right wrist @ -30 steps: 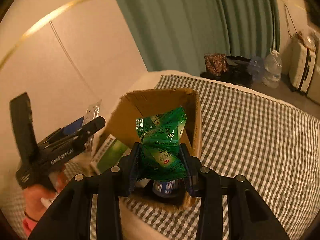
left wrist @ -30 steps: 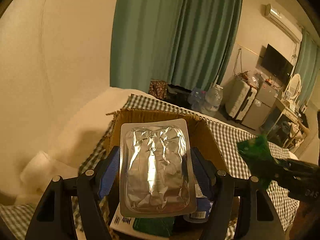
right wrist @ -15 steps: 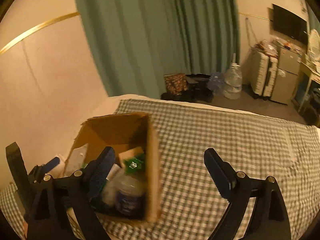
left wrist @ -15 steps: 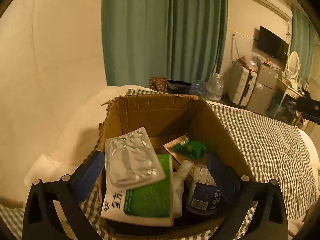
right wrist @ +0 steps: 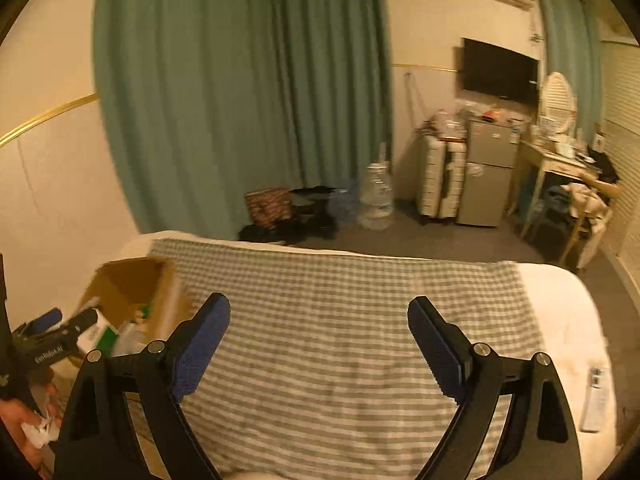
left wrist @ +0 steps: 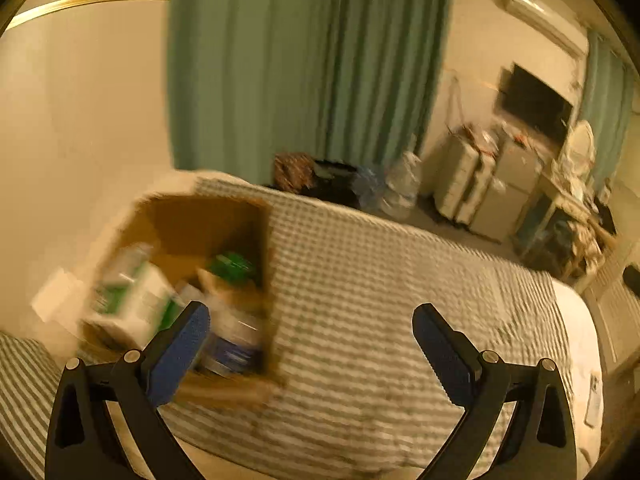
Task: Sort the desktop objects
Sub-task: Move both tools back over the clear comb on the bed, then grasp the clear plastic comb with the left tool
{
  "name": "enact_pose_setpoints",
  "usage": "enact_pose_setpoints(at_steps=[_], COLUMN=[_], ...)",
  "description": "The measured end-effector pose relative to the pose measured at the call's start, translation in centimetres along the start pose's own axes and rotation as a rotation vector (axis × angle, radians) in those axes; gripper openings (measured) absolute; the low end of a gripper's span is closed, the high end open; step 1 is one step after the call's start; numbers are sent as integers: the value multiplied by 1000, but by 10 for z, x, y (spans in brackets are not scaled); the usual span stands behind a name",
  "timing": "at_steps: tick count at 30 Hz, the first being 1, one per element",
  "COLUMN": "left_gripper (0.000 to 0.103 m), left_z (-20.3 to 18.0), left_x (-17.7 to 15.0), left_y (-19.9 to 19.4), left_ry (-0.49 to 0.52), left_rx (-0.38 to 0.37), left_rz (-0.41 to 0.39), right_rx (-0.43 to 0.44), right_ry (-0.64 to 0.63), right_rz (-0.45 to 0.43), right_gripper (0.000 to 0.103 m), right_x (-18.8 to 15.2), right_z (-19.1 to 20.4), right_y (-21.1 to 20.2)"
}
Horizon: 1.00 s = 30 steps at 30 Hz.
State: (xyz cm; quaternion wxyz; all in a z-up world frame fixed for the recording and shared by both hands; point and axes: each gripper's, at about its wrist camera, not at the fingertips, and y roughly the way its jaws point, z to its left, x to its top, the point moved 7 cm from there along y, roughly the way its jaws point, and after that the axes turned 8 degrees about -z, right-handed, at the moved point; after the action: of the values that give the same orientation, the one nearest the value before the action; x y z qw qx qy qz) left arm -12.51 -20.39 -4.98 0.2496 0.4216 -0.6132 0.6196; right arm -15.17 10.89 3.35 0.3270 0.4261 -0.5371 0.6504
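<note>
A brown cardboard box (left wrist: pixel 208 224) stands on the checked cloth at the left; it also shows in the right wrist view (right wrist: pixel 132 284). Inside lie a white and green medicine box (left wrist: pixel 132 300), a green sachet (left wrist: pixel 232 266) and a blue-labelled bottle (left wrist: pixel 236 350), all blurred. My left gripper (left wrist: pixel 310 328) is open and empty, to the right of the box. My right gripper (right wrist: pixel 318 320) is open and empty over the cloth, further right. The left gripper (right wrist: pixel 52 340) is seen at the left edge of the right wrist view.
The grey-and-white checked cloth (right wrist: pixel 340 320) covers the bed. A white remote (right wrist: pixel 596 396) lies at the bed's right edge. Green curtains (right wrist: pixel 240 100), a water jug (right wrist: pixel 376 200), a suitcase, a small fridge (right wrist: pixel 486 176) and a cluttered desk stand behind.
Both grippers let go of their items into the box: the foil blister pack from the left, the green sachet from the right. Both have opened wide and swung right, away from the box.
</note>
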Motion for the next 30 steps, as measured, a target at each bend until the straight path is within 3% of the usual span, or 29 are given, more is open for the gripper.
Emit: enact_pose_setpoints(at_steps=[7, 13, 17, 21, 25, 30], left_gripper=[103, 103, 103, 103, 103, 103], left_z=[-145, -248, -303, -346, -378, -392], left_x=[-53, -72, -80, -88, -106, -136], left_y=[38, 97, 158, 226, 284, 335], left_ry=[131, 165, 147, 127, 103, 148], left_rx=[-56, -68, -75, -1, 6, 49], left_rz=[108, 144, 162, 139, 150, 190], right_rx=[-165, -207, -214, -239, -222, -220], right_ry=[18, 65, 134, 183, 194, 181], right_rz=[-19, 30, 62, 77, 106, 141], right_gripper=[91, 91, 91, 91, 91, 91], right_x=[-25, -65, -88, -107, -124, -150], right_z=[-125, -206, -260, -308, -343, -369], right_y=[-17, 23, 71, 121, 176, 217])
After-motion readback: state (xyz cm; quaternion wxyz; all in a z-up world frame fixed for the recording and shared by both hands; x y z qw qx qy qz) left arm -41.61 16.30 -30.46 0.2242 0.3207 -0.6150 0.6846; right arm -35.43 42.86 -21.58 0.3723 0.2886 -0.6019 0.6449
